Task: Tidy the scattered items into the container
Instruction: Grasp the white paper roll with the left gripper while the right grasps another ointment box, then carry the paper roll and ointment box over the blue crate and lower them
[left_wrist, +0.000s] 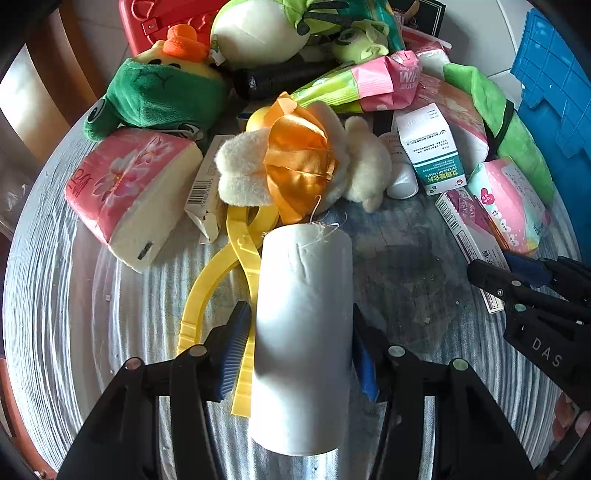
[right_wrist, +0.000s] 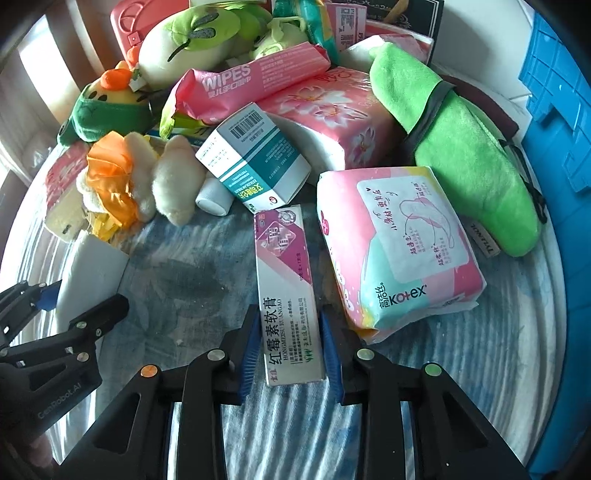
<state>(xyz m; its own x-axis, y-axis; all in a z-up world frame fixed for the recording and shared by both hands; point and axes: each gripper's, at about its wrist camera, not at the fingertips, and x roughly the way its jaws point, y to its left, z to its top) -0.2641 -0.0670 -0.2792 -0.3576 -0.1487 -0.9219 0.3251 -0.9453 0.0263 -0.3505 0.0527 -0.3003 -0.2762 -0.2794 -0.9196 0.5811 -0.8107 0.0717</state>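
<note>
My left gripper is shut on a white paper roll, its blue pads against both sides; the roll also shows in the right wrist view. My right gripper is shut on a long pink and white ointment box lying on the cloth; it also shows in the left wrist view. The blue container stands at the right edge, and shows in the left wrist view.
A pile covers the far table: pink tissue packs, a Kotex pack, a wipes pack, a teal medicine box, plush toys, a green pouch, yellow plastic tongs.
</note>
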